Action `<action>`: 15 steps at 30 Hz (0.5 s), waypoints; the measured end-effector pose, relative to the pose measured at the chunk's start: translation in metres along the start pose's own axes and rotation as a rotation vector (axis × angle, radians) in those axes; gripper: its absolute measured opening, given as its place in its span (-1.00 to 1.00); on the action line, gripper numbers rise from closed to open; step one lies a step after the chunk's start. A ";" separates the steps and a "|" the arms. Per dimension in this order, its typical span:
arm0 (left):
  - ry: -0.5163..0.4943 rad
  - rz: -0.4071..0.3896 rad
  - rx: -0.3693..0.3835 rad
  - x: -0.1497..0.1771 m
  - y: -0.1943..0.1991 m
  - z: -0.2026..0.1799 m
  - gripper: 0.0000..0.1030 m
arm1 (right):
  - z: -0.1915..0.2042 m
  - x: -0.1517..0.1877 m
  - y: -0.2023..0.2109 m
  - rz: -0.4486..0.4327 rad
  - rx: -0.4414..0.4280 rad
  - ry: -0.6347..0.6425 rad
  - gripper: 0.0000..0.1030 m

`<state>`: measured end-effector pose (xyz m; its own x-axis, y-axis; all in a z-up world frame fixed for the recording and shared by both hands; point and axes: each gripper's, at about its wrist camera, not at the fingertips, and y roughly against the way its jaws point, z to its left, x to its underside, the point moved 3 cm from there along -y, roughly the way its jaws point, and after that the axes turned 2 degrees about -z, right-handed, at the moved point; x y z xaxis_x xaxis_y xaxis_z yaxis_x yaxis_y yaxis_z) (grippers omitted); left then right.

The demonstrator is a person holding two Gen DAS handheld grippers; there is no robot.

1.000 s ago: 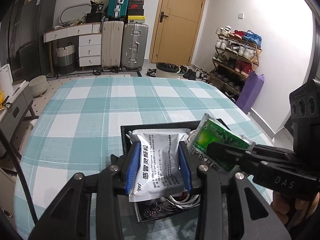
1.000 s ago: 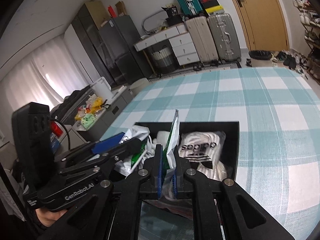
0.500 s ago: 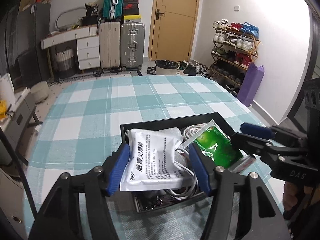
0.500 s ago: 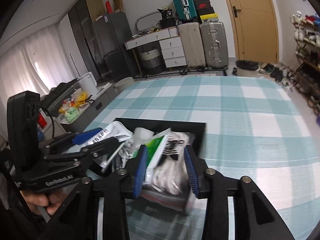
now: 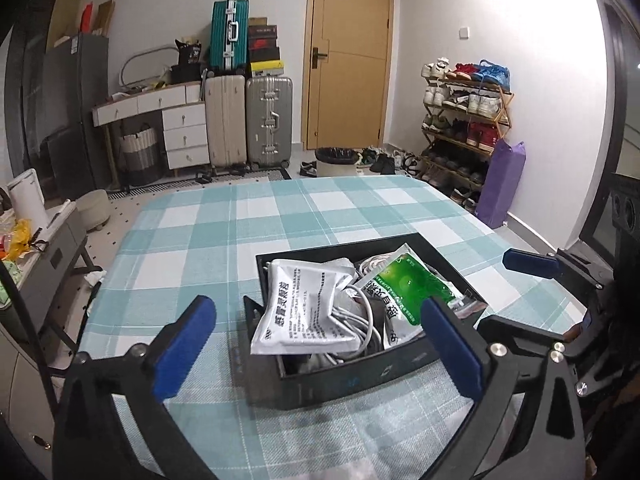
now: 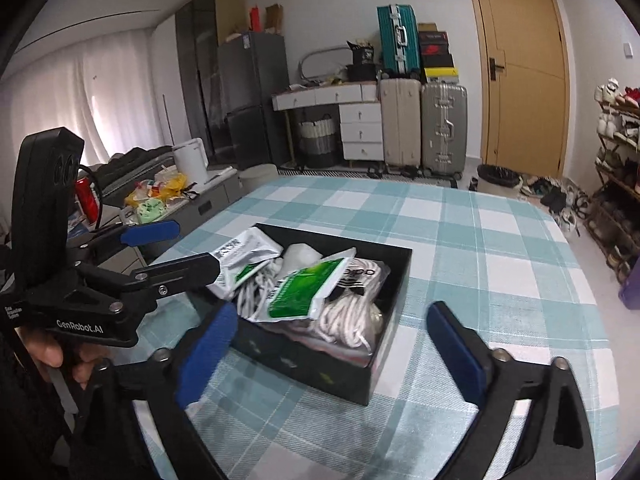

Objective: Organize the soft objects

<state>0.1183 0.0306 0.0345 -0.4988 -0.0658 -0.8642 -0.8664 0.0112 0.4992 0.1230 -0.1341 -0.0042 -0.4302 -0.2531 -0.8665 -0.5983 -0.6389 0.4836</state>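
Note:
A black box stands on the checked tablecloth. In it lie a white sachet pack, a green pack, white cords and a bag with black lettering. My left gripper hovers just short of the box's near wall. Its jaws are opening wide and the blue pads touch nothing. My right gripper hangs back from the box corner, jaws also opening, with nothing between the pads. The green pack rests on top of the cords.
The teal-and-white checked table stretches beyond the box. A low grey bench with clutter stands off the table's left side. Suitcases, a door and a shoe rack line the far walls.
Both grippers have opened and let go. The white pack and the green pack have dropped into the box, and both grippers have drawn back from it.

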 end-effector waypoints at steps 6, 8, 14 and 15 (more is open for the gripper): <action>0.002 -0.027 -0.022 0.010 0.011 0.000 1.00 | 0.006 0.007 0.008 -0.026 0.007 0.007 0.98; -0.007 -0.053 -0.031 0.014 0.017 -0.003 1.00 | 0.008 0.011 0.009 -0.032 0.006 0.011 0.98; 0.007 -0.070 -0.037 0.026 0.019 -0.006 1.00 | 0.015 0.022 0.012 -0.052 0.015 0.044 0.99; 0.010 -0.071 -0.040 0.028 0.019 -0.006 1.00 | 0.015 0.023 0.012 -0.053 0.016 0.048 0.99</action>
<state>0.0885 0.0229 0.0202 -0.4359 -0.0745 -0.8969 -0.8978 -0.0338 0.4392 0.0959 -0.1360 -0.0163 -0.3647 -0.2542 -0.8958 -0.6302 -0.6408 0.4384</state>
